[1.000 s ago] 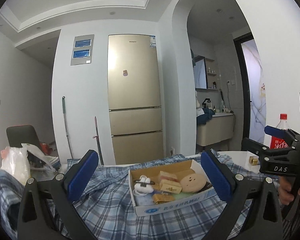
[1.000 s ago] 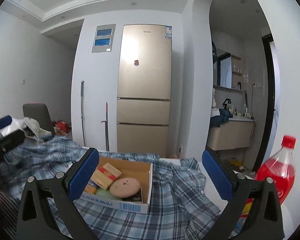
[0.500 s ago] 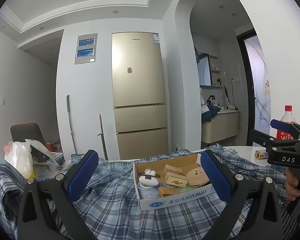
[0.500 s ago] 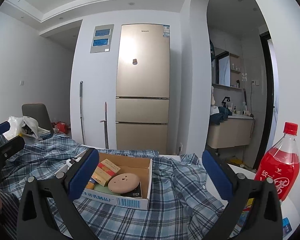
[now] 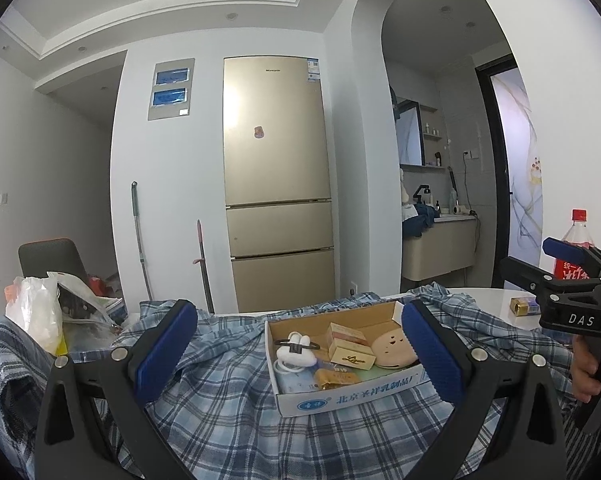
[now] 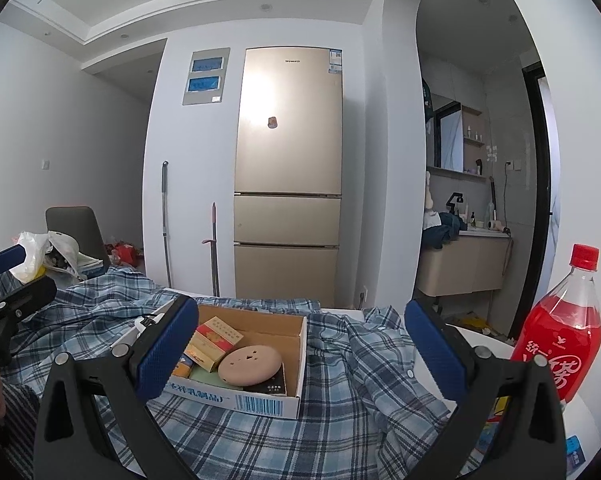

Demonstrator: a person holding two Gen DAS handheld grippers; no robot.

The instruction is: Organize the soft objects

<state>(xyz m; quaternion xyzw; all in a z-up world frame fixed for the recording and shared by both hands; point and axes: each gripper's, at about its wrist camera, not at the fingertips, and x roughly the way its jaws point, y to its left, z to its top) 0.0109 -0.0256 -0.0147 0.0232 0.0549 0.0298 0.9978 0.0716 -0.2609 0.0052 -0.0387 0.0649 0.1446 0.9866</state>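
Observation:
A blue plaid shirt (image 5: 228, 412) (image 6: 340, 420) lies spread and rumpled over the white table. On top of it sits an open cardboard box (image 5: 342, 396) (image 6: 268, 402) holding small packets, a white cable and a round tan disc (image 6: 249, 364). My left gripper (image 5: 296, 352) hovers open above the shirt, its blue pads either side of the box. Over the shirt's right part my right gripper (image 6: 300, 354) is open too, with nothing between its fingers. The right gripper (image 5: 572, 280) also shows in the left wrist view, held by a hand.
A red soda bottle (image 6: 560, 336) stands at the table's right edge, with a small gold pack (image 5: 524, 306) near it. A white plastic bag (image 5: 36, 312) lies at the far left by a dark chair (image 6: 74, 228). A gold fridge (image 5: 276, 216) stands behind.
Both grippers have risen and tilted a little, so the box and shirt sit lower in view. Both stay open and hold nothing.

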